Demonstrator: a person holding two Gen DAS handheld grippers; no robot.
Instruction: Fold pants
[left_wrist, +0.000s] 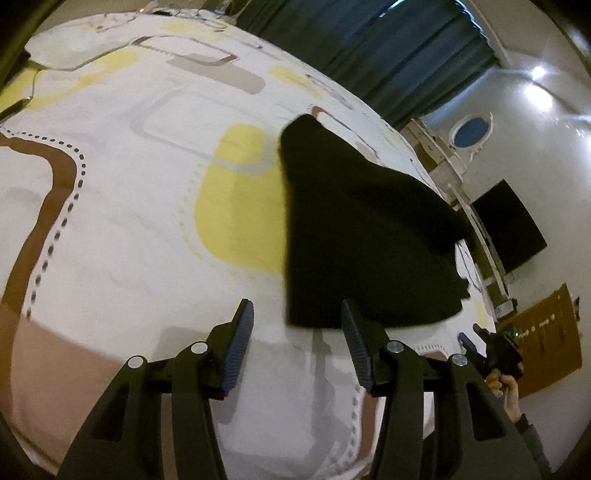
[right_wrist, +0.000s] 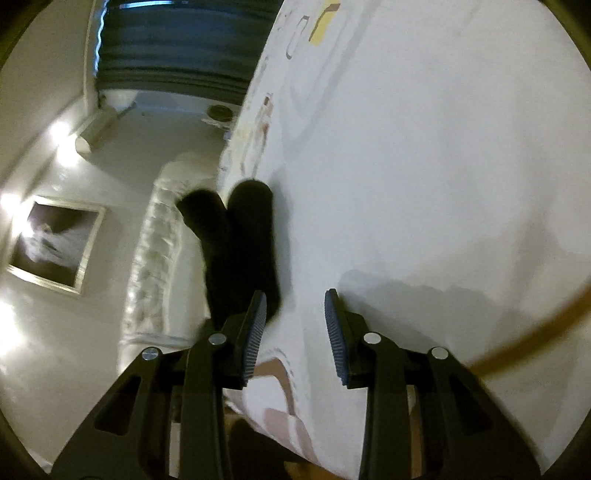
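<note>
L gripper (left_wrist: 297, 325) fingers apart, nothing between; R gripper (right_wrist: 295, 314) fingers likewise apart, empty. Black pants (left_wrist: 354, 236) lie on patterned bed cover (left_wrist: 147, 221), just beyond L fingertips and slightly to their right, near bed's right edge. Long axis runs away from L gripper. In R wrist view pants sit left of fingers, legs pointing away. L hand judged nearer. No legible labels or writing.

Motion blur smears the black fabric pants (left_wrist: 362, 236) ahead of the left gripper's (left_wrist: 295, 347) right finger, so folds and seams can't be read. In the right wrist view, the pants (right_wrist: 243, 251) run behind the right gripper's (right_wrist: 295, 332) left finger, near end hidden. The white patterned bedsheet (right_wrist: 424, 166) beyond blurs too.
</note>
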